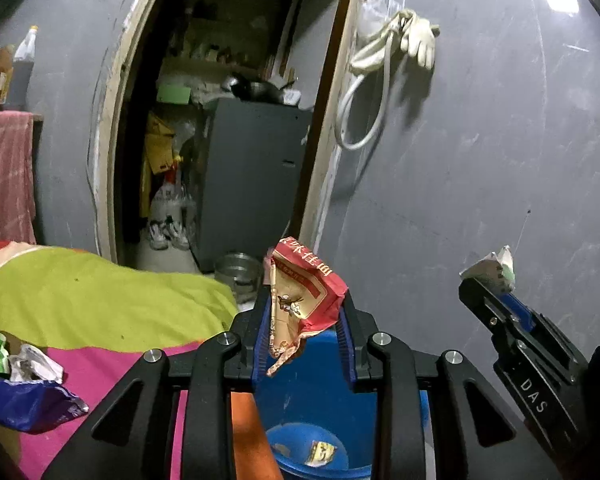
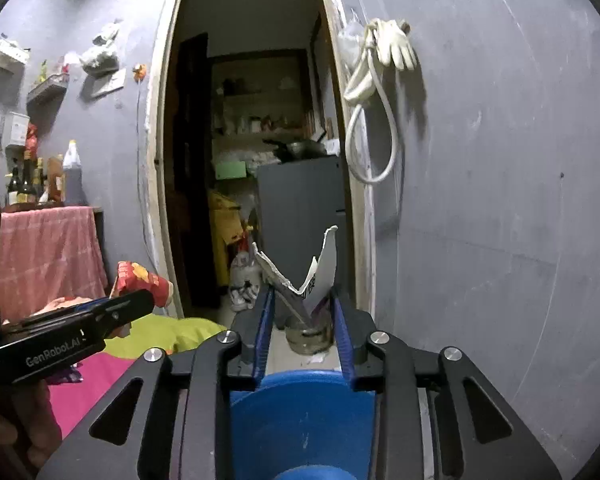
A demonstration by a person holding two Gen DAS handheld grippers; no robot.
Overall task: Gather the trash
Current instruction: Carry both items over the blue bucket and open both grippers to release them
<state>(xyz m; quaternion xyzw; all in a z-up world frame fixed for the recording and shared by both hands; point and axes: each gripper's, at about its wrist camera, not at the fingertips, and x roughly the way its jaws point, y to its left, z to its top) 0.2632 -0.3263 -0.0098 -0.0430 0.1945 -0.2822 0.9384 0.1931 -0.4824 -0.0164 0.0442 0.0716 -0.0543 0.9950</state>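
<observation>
left gripper (image 1: 306,312) grips a red wrapper (image 1: 304,300), right gripper (image 2: 304,312) a torn white scrap (image 2: 316,268) — both above the blue bin (image 1: 312,412), low centre — next, release.

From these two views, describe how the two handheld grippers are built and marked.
Both are black, with silver round bolts and blue ribbed pads. The left gripper carries white "GenRobot.AI" lettering on its side; the right gripper carries white "DAS". No cables or sleeves are visible.
</observation>
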